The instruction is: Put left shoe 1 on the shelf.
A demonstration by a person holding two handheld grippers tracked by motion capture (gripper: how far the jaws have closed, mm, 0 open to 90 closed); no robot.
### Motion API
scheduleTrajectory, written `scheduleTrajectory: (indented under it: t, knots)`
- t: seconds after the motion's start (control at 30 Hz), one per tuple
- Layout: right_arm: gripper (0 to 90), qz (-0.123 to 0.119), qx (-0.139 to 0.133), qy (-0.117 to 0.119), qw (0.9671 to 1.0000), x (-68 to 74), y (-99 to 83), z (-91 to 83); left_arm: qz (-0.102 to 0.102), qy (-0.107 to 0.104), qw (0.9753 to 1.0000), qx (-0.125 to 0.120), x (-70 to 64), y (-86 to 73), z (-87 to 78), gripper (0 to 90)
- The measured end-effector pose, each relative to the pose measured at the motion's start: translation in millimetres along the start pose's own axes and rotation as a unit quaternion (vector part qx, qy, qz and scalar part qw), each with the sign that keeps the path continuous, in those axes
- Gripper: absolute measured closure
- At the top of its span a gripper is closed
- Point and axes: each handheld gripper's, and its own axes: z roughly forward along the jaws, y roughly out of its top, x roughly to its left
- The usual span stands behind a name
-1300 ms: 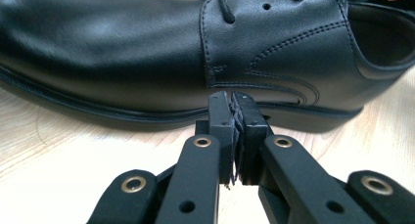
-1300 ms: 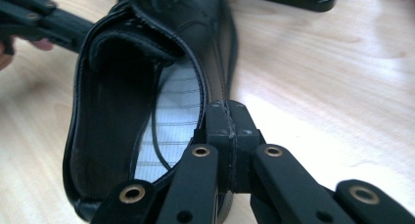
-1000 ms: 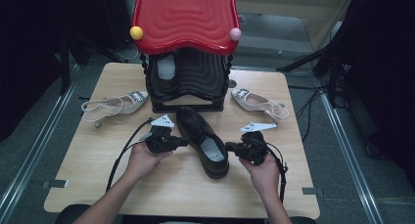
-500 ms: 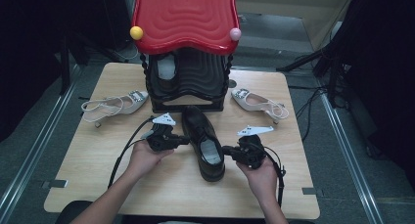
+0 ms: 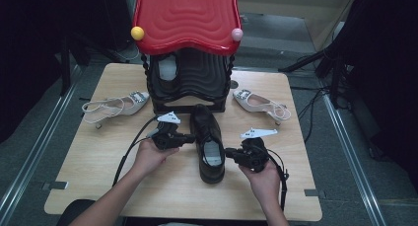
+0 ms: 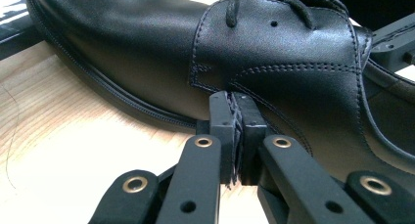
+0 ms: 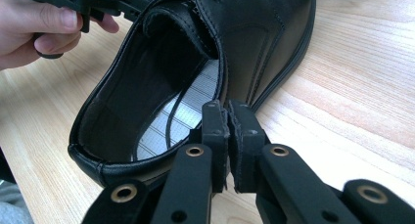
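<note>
Wooden table [image 5: 98,152], seen from above: one black lace-up shoe [image 5: 208,142] lies at its centre, toe toward a red-topped black rack [image 5: 187,53] (two pale slingback shoes [image 5: 114,105] flank the rack, one each side). Two grippers bracket the black shoe, the left gripper [image 6: 236,99] and right gripper [image 7: 227,109] each with jaws pressed together, tips against the shoe's sides, pinching nothing.

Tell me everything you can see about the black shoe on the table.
The black shoe is a glossy, leather-looking lace-up with stitched seams, thin black laces and a pale ribbed insole. It lies upright on the wooden table, toe toward the black rack. The left gripper, jaws together, presses its side; the right gripper, also closed, meets its other side near the opening.
</note>
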Motion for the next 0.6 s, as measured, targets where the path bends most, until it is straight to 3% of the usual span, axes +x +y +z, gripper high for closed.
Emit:
scheduleTrajectory:
  t: [0.07,0.17,0.33,0.5,0.6]
  knots:
    - [86.9,0.001,0.000,-0.001,1.0000,-0.4,0.4,0.2,0.000,0.003,1.0000,0.003,1.1,0.4,-0.9,87.0]
    - [83.4,0.003,0.005,-0.004,1.0000,-0.1,2.5,-1.1,0.005,0.012,0.9997,0.020,5.2,5.1,-8.2,76.1]
    - [77.8,0.010,-0.001,-0.005,0.9999,1.4,10.1,-10.5,0.007,0.007,0.9998,0.015,2.9,16.5,-27.4,63.3]
    - [74.4,0.018,0.001,-0.002,0.9998,7.3,19.9,-17.3,0.007,0.002,1.0000,-0.003,-1.6,28.2,-43.6,57.6]
    - [71.5,0.024,0.013,0.006,0.9996,9.7,24.2,-16.8,0.017,0.005,0.9998,0.004,-4.8,37.9,-50.5,56.3]
